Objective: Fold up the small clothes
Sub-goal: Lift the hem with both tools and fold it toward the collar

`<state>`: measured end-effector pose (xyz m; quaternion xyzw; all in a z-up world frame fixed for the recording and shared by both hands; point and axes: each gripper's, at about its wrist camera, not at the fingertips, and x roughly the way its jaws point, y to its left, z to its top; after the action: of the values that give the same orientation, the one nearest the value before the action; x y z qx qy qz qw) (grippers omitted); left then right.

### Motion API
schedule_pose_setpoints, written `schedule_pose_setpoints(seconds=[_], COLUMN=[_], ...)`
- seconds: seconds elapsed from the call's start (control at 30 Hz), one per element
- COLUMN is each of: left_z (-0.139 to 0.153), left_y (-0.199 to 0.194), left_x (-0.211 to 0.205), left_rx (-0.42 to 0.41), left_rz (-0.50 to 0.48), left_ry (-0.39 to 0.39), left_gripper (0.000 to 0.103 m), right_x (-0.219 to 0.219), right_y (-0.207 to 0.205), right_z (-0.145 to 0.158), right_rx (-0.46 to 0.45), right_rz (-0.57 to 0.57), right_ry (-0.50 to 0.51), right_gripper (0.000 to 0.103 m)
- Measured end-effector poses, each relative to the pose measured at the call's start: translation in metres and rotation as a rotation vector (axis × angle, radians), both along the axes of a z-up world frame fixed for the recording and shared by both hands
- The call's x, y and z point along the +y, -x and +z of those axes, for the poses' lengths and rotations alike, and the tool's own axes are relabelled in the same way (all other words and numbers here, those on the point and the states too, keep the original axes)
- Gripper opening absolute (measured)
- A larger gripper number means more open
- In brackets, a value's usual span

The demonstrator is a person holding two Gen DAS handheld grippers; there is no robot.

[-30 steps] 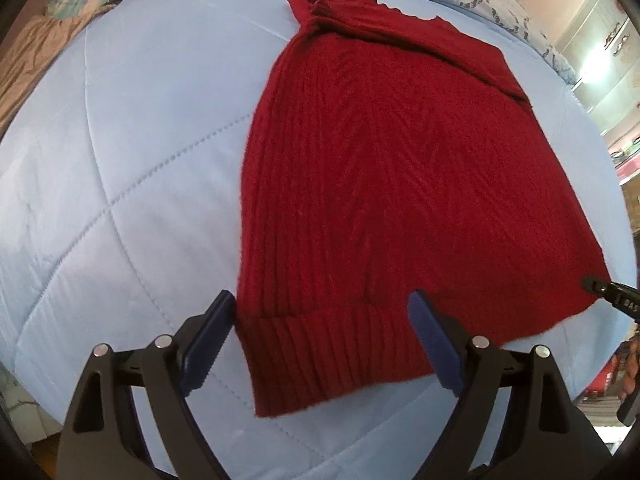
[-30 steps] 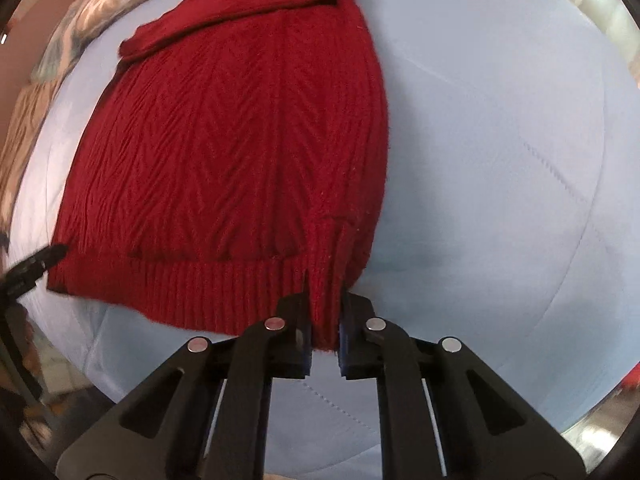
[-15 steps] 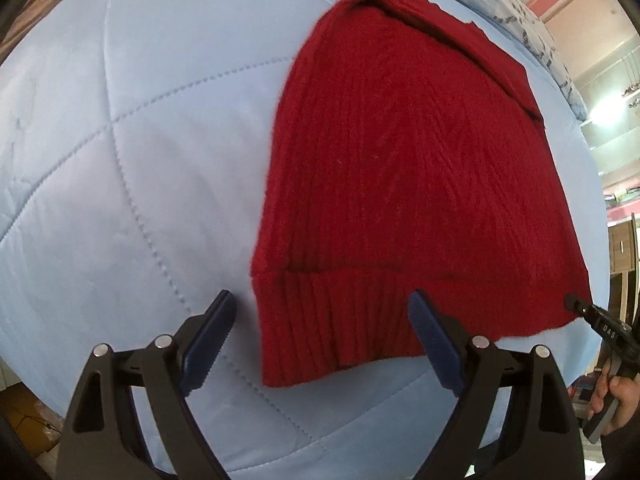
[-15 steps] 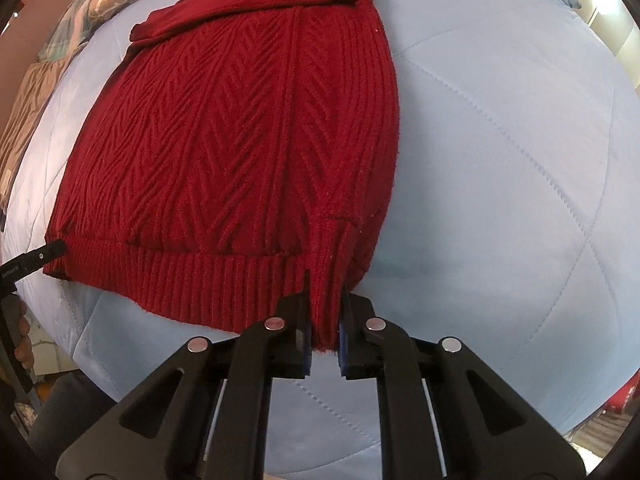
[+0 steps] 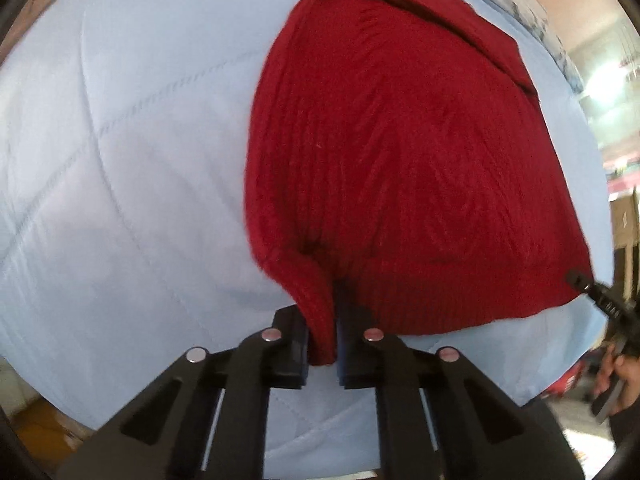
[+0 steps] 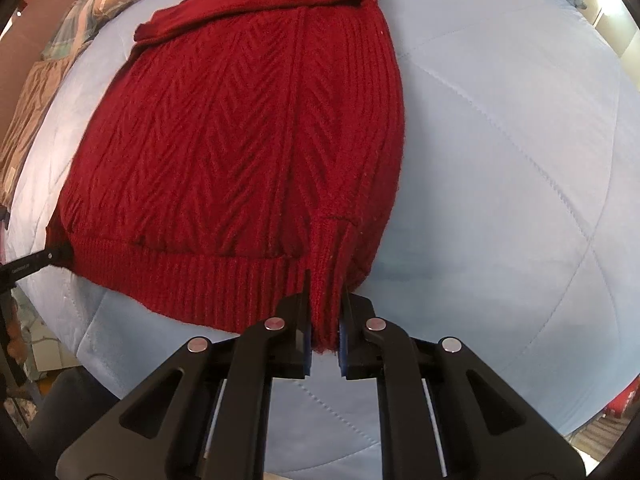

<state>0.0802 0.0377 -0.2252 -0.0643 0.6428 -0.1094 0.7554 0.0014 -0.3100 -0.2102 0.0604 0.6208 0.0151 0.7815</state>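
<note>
A dark red knitted sweater (image 5: 400,160) lies flat on a light blue quilt (image 5: 120,160), sleeves folded in, ribbed hem toward me. My left gripper (image 5: 322,344) is shut on the hem's left corner, which bunches up between the jaws. My right gripper (image 6: 324,332) is shut on the hem's right corner of the sweater (image 6: 240,140). The tip of the right gripper shows at the right edge of the left wrist view (image 5: 588,286), and the left gripper's tip at the left edge of the right wrist view (image 6: 36,266).
The blue quilt (image 6: 500,160) covers a bed and spreads wide on both sides of the sweater. Patterned pillows (image 6: 80,12) lie at the far edge. The bed's near edge drops off just under both grippers. Cabinets and floor clutter (image 5: 620,208) stand beyond.
My left gripper was open astride the hem's left corner; it has closed and now pinches that corner. The right gripper keeps its grip on the right corner.
</note>
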Motion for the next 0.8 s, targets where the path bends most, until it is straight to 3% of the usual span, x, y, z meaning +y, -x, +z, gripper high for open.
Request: schedule_pose_setpoints(seconds=[0.2,0.3,0.47,0.8], left_z=[0.058,0.08,0.091,0.099], left_y=[-0.028,-0.05,-0.092,-0.194], left_x=[-0.02,-0.024,-0.031,-0.029], left_rx=[-0.192,-0.276,-0.39,-0.601], left_rz=[-0.135,-0.157,-0.145,0.004], left_ry=[-0.041,-0.03,-0.062,-0.062], left_gripper=[0.009,0.009,0.009,0.009], right_x=[-0.009,-0.015,-0.024,-0.032], right_y=[-0.012,-0.029,-0.069,-0.161], right_z=[0.033,0.052,0.073,0.092], right_rx=[-0.071,-0.134,-0.265,-0.537], right_rz=[0.059,0.08,0.065,0.039], right_ry=[0.004,-0.003,-0.022,0.04], right_gripper=[0.009,0.009,0.009,0.009])
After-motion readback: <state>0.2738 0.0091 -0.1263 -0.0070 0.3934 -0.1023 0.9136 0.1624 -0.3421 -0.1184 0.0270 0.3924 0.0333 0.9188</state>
